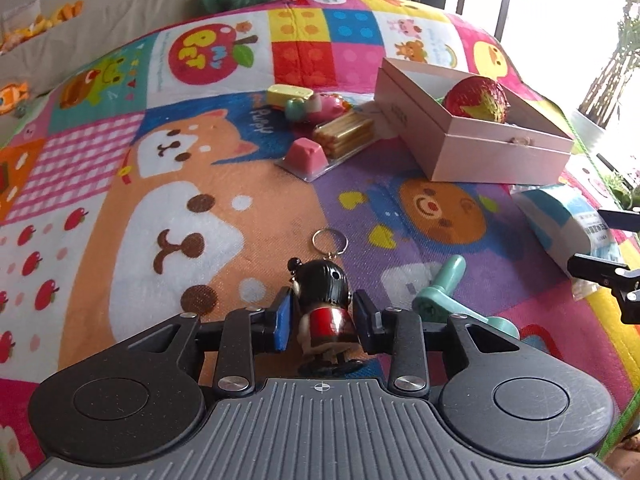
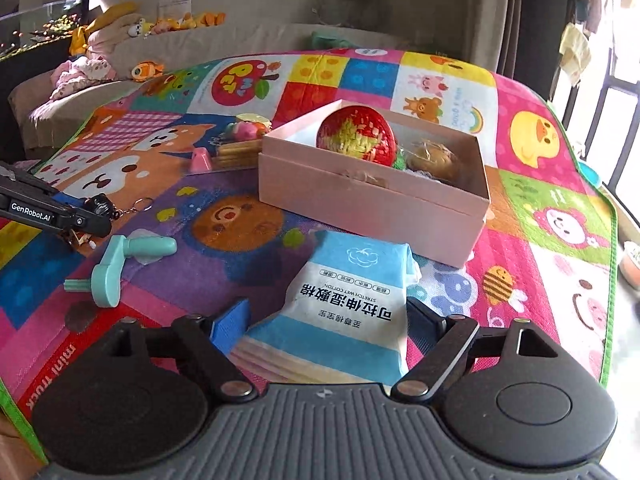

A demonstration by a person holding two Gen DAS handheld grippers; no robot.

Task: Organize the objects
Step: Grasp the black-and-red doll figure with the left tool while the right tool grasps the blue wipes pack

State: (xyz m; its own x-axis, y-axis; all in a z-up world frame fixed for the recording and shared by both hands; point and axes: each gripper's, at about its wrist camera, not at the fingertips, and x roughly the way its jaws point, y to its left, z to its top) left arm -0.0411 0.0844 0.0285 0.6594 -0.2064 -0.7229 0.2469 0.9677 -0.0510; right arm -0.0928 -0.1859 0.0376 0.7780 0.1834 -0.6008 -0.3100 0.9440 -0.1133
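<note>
My left gripper (image 1: 322,316) has its blue pads on either side of a small black-and-red doll keychain (image 1: 324,300) lying on the play mat, pads close to it with slim gaps. Its key ring (image 1: 330,240) points away. My right gripper (image 2: 328,320) straddles a blue-and-white cotton pad packet (image 2: 344,304), jaws wide on both sides of it. An open pink box (image 2: 372,188) beyond holds a red-and-yellow ball (image 2: 356,134) and a brown wrapped item (image 2: 434,158). The left gripper also shows in the right wrist view (image 2: 86,216).
A teal plastic crank handle (image 2: 120,260) lies between the grippers. Toy food, a pink block (image 1: 308,154) and a stick bundle (image 1: 346,134) lie left of the box. Plush toys (image 2: 100,52) sit on the sofa behind the colourful mat (image 1: 160,200).
</note>
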